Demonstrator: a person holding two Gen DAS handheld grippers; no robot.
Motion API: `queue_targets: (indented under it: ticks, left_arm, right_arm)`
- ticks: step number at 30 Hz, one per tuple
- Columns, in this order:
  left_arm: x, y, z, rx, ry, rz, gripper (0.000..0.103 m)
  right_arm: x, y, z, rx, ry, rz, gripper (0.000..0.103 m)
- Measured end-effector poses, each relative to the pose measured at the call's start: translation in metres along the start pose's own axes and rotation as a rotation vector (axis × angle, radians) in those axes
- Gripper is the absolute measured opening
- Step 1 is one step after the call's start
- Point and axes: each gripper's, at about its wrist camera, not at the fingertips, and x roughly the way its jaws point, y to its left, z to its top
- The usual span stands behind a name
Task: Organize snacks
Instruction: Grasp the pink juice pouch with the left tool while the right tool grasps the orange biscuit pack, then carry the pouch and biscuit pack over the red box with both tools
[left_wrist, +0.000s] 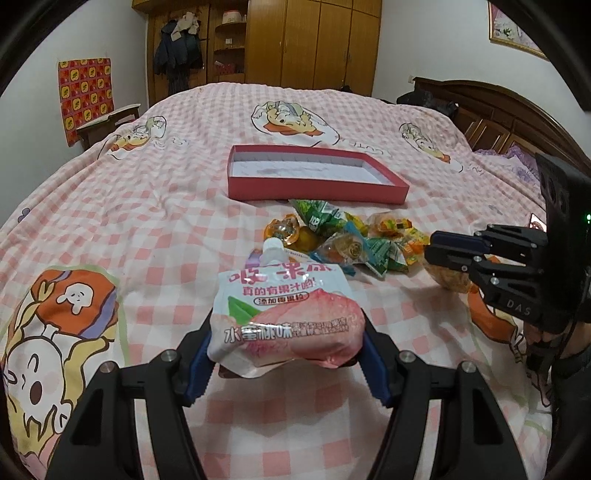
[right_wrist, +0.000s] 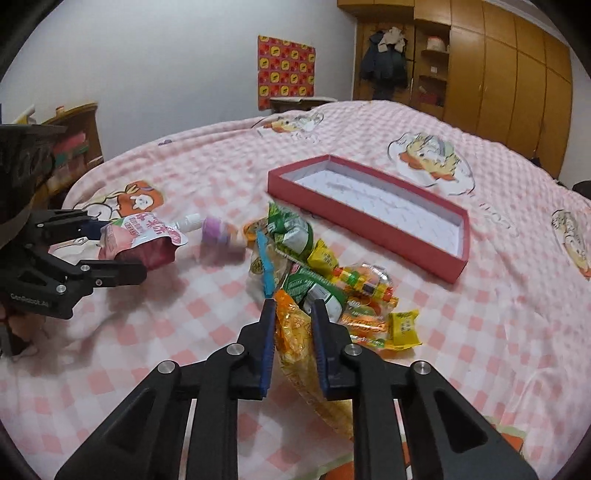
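Note:
My left gripper (left_wrist: 286, 354) is shut on a peach jelly pouch (left_wrist: 284, 314) with a white cap, held just above the bed; it also shows in the right wrist view (right_wrist: 140, 236). My right gripper (right_wrist: 293, 314) is shut on an orange-yellow snack bag (right_wrist: 299, 343). A pile of small wrapped snacks (left_wrist: 351, 236) lies in front of both grippers, also seen in the right wrist view (right_wrist: 332, 280). An empty red shallow box (left_wrist: 314, 177) sits beyond the pile, and shows in the right wrist view (right_wrist: 369, 206). The right gripper shows in the left view (left_wrist: 454, 254).
All lies on a pink checked bedspread (left_wrist: 147, 206) with cartoon prints. A wooden headboard (left_wrist: 498, 110) is at the right, a wardrobe (left_wrist: 314, 40) behind the bed. A small table (left_wrist: 107, 122) stands at the far left edge.

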Motion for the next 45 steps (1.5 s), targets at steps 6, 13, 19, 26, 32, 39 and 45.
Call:
queue_targets:
  ticks: [6,13,19,26,32,39,45]
  left_arm:
    - [-0.009,0.000,0.002,0.005,-0.038,-0.002,0.070]
    - [-0.022,0.002,0.015,0.003,-0.091,-0.012,0.070]
    - [-0.020,0.004,0.028,-0.001,-0.109,-0.026,0.070]
    - [-0.010,0.008,0.044,0.002,-0.115,-0.028,0.070]
    - [-0.001,0.010,0.059,0.005,-0.116,-0.029,0.070]
    - [0.018,0.010,0.084,0.017,-0.108,-0.027,0.070]
    - [0.043,0.005,0.109,0.045,-0.108,-0.016,0.070]
  right_arm:
    - [-0.003,-0.003,0.002,0.023,-0.012,0.023,0.018]
    - [-0.017,-0.010,0.006,0.083,-0.057,0.102,0.015]
    - [-0.023,-0.019,0.011,0.141,-0.089,0.156,0.011]
    - [-0.025,-0.029,0.017,0.162,-0.100,0.161,0.010]
    - [-0.021,-0.035,0.029,0.165,-0.111,0.160,0.010]
    - [-0.012,-0.047,0.052,0.143,-0.122,0.146,0.010]
    - [0.000,-0.067,0.074,0.138,-0.152,0.137,0.010]
